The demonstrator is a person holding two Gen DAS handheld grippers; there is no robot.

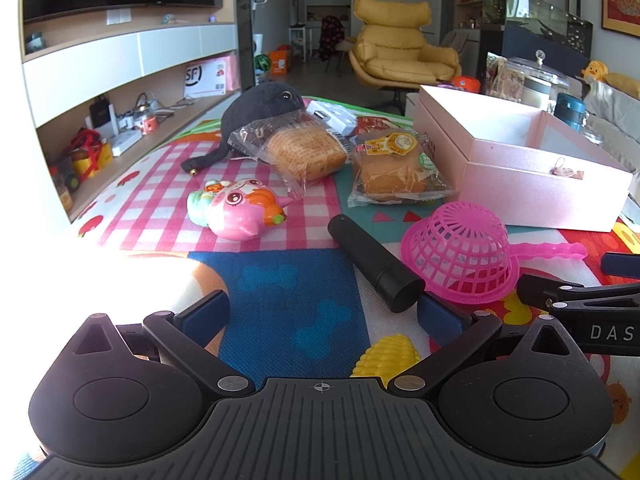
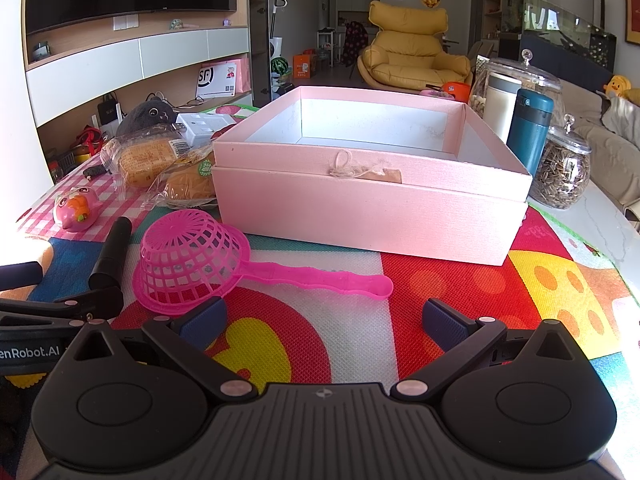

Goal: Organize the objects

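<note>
Box: pink box (image 2: 372,204), open top, nothing visible inside, back right of the play mat (image 2: 460,292).
Strainer: pink strainer (image 2: 192,258) upside down just in front of box's left corner, handle pointing right.
Cylinder: black cylinder (image 1: 376,264) lying just left of strainer.
Snacks: two wrapped breads (image 1: 308,152) (image 1: 394,168) left of box, touching each other.
Toys: pink toy (image 1: 240,208) front of breads; grey plush (image 1: 260,108) behind them; yellow corn toy (image 1: 388,356) under left gripper.
Left gripper: left gripper (image 1: 324,312) fingers wide, holding nothing, above mat.
Right gripper: right gripper (image 2: 324,316) fingers wide, nothing between, near strainer handle.
Behind box: teal bottle (image 2: 532,128), seed jar (image 2: 564,172).
</note>
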